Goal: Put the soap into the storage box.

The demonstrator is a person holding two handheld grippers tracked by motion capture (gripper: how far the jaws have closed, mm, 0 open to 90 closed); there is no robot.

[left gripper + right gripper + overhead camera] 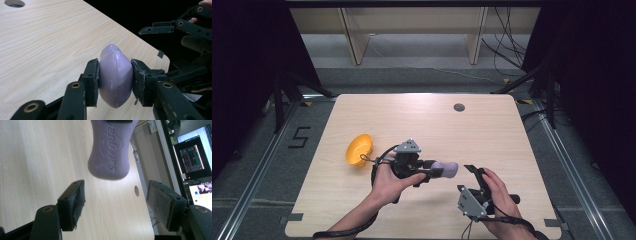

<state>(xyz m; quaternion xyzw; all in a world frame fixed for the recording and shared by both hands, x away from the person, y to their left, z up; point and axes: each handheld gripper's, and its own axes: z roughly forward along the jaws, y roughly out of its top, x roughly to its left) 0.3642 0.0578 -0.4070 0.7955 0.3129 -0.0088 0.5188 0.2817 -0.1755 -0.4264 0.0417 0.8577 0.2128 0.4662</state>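
Purple soap bar [115, 75]: rigid, smooth, likely slippery, light. Clamped across its flat faces by left hand-held gripper [115, 80]. Right hand-held gripper [117, 202] jaws apart, just short of free end; grip there.

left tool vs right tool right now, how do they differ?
Left tool: shut on the purple soap bar, pads pressing its two sides. Right tool: open, pads wide apart with nothing between them.
In the high view, the left tool holds the soap above the table, pointing toward the right tool, which faces the soap's free end, just short of it.
Shared: black two-jaw tools, each held in one hand.
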